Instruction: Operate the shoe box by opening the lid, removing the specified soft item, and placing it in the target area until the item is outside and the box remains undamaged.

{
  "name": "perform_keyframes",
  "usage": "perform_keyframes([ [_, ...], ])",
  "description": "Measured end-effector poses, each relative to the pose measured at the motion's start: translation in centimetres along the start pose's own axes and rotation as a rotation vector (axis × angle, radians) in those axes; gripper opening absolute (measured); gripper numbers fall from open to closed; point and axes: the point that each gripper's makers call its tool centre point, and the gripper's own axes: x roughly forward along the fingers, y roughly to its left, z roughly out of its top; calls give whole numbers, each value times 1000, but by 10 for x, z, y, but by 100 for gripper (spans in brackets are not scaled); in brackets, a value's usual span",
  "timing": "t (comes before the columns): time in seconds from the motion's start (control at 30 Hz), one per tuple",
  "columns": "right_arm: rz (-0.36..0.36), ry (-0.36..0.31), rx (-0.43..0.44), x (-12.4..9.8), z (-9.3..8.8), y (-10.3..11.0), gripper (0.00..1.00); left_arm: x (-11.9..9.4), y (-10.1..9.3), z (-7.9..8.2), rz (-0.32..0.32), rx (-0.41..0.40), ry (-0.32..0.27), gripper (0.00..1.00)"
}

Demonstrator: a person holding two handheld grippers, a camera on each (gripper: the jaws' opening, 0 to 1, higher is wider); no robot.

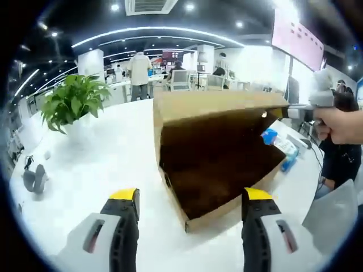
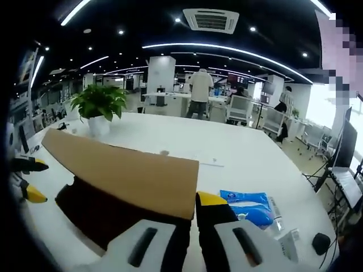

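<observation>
The brown cardboard shoe box (image 1: 218, 170) lies on the white table (image 1: 102, 153), its lid (image 1: 215, 105) lifted and the inside dark, so its contents are hidden. My left gripper (image 1: 191, 198) is open just in front of the box, its yellow-tipped jaws wide on either side of the near corner. In the right gripper view, the lid (image 2: 125, 173) is a tan flap, and my right gripper (image 2: 195, 207) is shut on its edge. The right gripper (image 1: 303, 110) also enters the left gripper view, held by a hand at the lid's far corner. The left gripper (image 2: 25, 178) shows at the left edge.
A blue and white packet (image 2: 247, 205) lies on the table beside the box, also seen as the packet (image 1: 279, 146) behind it. A potted plant (image 1: 74, 105) stands at the back left. Small dark objects (image 1: 34, 178) lie at the left. People and desks are far behind.
</observation>
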Motion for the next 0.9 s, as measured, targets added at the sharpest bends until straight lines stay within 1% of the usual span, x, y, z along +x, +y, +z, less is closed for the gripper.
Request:
perform_keyframes([
  [0.07,2,6,-25,-2,-3,1,0,0,4,5,10,30,-4,71],
  [0.13,5,6,-10,-2,-4,1,0,1,6,9,7,41,-5,67],
  [0.2,7,12,-12,-4,-5,1,0,3,7,14,4,43,-3,67],
  [0.37,9,21,-12,-6,-12,2,0,5,1,26,-10,42,-27,65],
  [0.47,18,49,7,-7,-20,3,0,8,-5,30,-22,59,-30,64],
  [0.53,28,67,19,-9,-24,4,0,9,-6,33,-16,73,-41,64],
  [0.63,40,68,42,-12,-25,5,1,11,-7,31,-24,60,-26,62],
  [0.67,46,68,51,-14,-24,7,1,11,-8,29,-21,68,-15,61],
  [0.7,63,71,39,-15,-25,9,3,12,-8,28,-18,76,-6,59],
  [0.77,80,65,-36,-18,-22,11,8,11,-10,27,-23,72,2,56],
  [0.8,86,44,-75,-20,-20,14,10,11,-10,26,-24,68,6,55],
  [0.83,97,39,-95,-22,-20,16,10,11,-11,25,-22,69,7,55],
  [0.87,103,44,-128,-24,-21,18,11,12,-12,24,-21,71,9,56],
  [0.9,103,44,-132,-25,-21,18,13,13,-14,22,-25,75,18,56],
])
